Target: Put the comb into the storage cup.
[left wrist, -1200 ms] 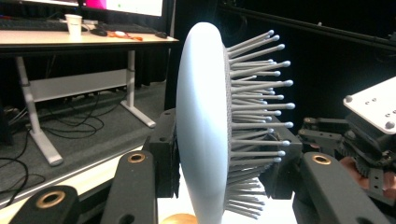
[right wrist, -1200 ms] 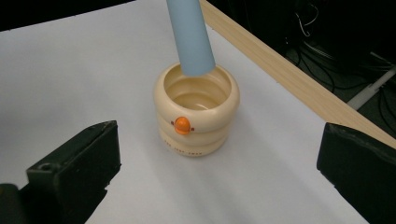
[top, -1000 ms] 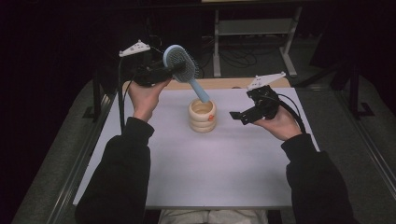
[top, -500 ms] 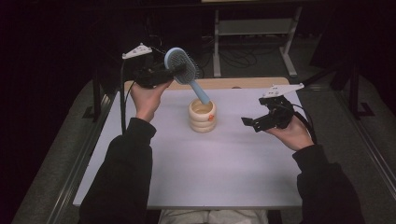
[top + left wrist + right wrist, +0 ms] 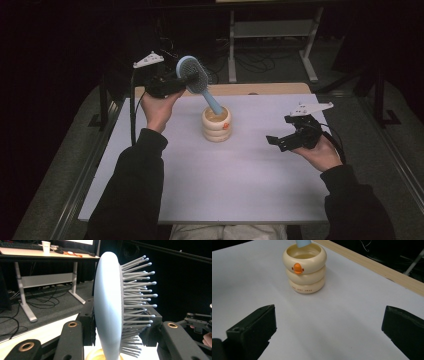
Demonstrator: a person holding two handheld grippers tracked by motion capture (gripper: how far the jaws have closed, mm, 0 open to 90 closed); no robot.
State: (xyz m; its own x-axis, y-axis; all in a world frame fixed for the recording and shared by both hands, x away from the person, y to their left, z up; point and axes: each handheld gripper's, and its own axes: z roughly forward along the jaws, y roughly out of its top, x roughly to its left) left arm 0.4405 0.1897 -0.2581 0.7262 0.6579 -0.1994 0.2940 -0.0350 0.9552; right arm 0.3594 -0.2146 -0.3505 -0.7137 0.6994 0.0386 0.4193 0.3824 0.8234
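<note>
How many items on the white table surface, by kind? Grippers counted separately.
Hairbrush, light blue, head clamped in the left gripper, handle end in the cup: 1
Holder cup, cream, ringed, with an orange beak: 1
Grippers, the left one and the right gripper, which is open with nothing between its jaws: 2
Total: 2 items, 2 grippers

The white table top (image 5: 200, 190) lies bare in front of and to both sides of the cream ringed holder (image 5: 217, 124), the one thing standing on it, near the far middle. The blue hairbrush (image 5: 194, 80) leans out of the holder's mouth up and to the left, blocking entry from above there. Between the right gripper (image 5: 280, 141) and the holder the surface is free.
</note>
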